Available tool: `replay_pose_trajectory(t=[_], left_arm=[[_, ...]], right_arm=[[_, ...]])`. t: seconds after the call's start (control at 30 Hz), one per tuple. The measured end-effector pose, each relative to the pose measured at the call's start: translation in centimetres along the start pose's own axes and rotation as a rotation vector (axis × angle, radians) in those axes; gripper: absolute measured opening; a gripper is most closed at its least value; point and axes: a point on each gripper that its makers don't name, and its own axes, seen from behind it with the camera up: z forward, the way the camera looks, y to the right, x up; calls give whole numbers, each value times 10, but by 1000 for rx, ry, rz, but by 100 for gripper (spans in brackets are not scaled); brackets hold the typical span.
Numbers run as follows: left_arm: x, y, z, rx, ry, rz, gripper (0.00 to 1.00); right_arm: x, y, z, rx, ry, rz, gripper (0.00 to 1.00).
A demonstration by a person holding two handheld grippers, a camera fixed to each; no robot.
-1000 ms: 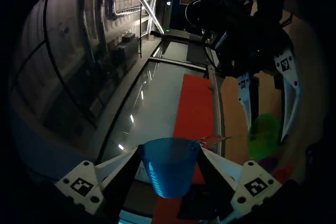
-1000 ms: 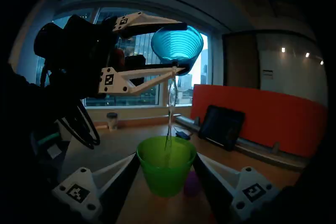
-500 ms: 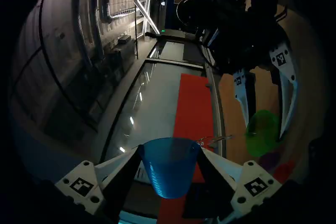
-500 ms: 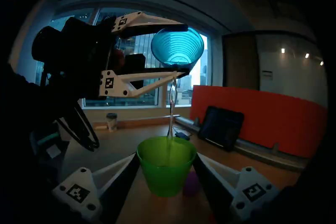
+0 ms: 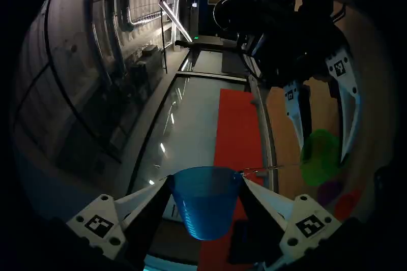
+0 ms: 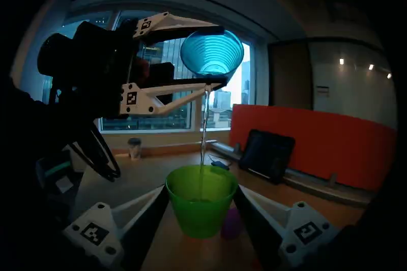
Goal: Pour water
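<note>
Pouring water (image 6: 203,133) | left tool (image 5: 205,182) grips blue cup (image 5: 206,207) | right tool (image 6: 201,192) grips green cup (image 6: 201,212) | tablet (image 6: 267,154) beyond

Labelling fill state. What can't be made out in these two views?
1. How full the blue cup is: in the right gripper view its interior is too dim, and in the left gripper view its own wall hides it.
2. Purple object: in the right gripper view, mostly behind the green cup.
</note>
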Motion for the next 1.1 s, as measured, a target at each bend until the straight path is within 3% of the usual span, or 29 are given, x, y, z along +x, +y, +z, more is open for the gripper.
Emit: replay_pose_trajectory(t=[1.1], left_arm=[[10,-21,-1,33,13,163,89]], right_arm=[[5,0,4,-2,19,4,90]])
